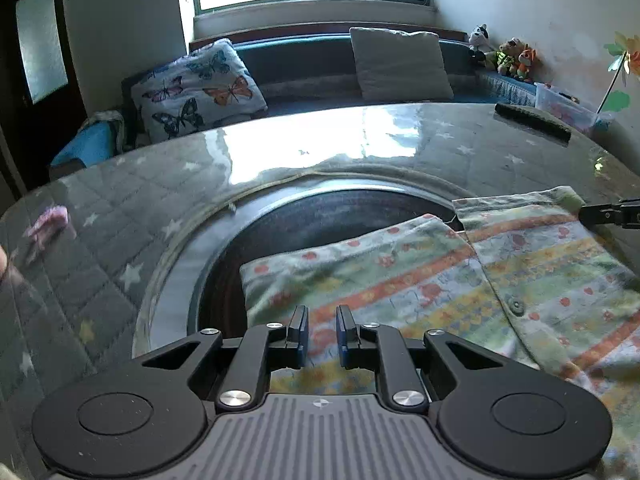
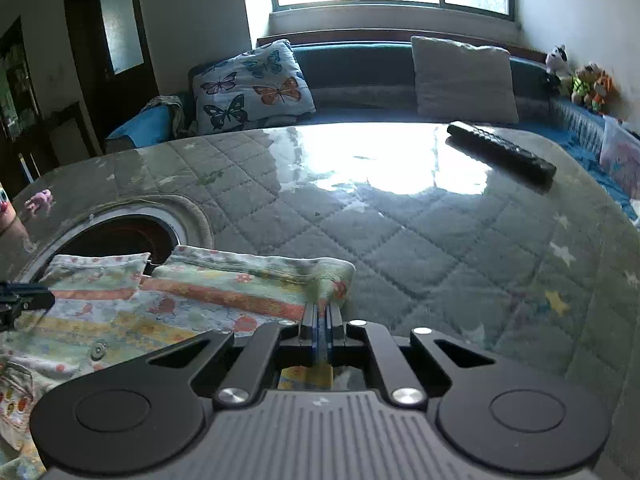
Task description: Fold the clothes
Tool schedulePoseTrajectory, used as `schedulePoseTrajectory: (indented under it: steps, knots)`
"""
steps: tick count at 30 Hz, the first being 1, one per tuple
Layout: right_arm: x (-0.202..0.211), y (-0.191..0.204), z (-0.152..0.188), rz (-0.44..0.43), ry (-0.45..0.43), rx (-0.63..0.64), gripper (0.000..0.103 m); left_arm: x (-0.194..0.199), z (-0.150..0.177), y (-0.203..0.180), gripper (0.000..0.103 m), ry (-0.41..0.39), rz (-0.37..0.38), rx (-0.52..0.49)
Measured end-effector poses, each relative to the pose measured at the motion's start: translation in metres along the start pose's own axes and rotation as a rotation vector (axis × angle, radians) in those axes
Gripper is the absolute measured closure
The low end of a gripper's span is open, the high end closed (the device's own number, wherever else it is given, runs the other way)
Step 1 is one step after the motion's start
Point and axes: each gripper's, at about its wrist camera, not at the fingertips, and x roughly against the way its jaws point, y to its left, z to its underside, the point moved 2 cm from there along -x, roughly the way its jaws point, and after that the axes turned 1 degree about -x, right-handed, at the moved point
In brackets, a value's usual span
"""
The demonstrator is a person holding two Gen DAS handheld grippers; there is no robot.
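Right wrist view showed the right gripper clenched on the patterned garment's lower-centre edge, the left gripper released, folding barely begun.

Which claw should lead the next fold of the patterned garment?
Right. The right claw is already shut on the garment's corner, so it can carry it over. The left claw is open above the cloth, gripping nothing.
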Motion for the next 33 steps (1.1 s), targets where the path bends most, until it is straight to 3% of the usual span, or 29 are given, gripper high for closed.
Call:
schedulePoseTrajectory:
  steps: [4, 9, 14, 20, 22, 33]
  knots:
    - [-0.006, 0.002, -0.001, 0.011, -0.011, 0.033, 0.097, -0.013, -0.006, 0.003, 0.087, -0.023, -0.01, -0.008]
    - [0.003, 0.007, -0.002, 0.029, -0.026, 0.098, 0.086, -0.023, -0.016, 0.009, 0.086, -0.021, -0.026, -0.004]
    - [0.039, 0.03, 0.01, -0.063, -0.026, 0.178, 0.086, -0.015, -0.016, 0.005, 0.087, -0.006, -0.03, -0.013]
    - [0.079, 0.075, 0.05, -0.227, 0.03, 0.29, 0.085, 0.023, -0.002, -0.024, 0.086, -0.023, 0.041, -0.076]
    - [0.088, 0.089, 0.066, -0.265, 0.049, 0.323, 0.08, 0.036, 0.006, -0.036, 0.086, -0.027, 0.08, -0.096]
    - [0.146, 0.124, 0.127, -0.292, 0.069, 0.442, 0.075, 0.091, 0.065, -0.08, 0.086, -0.053, 0.201, -0.202]
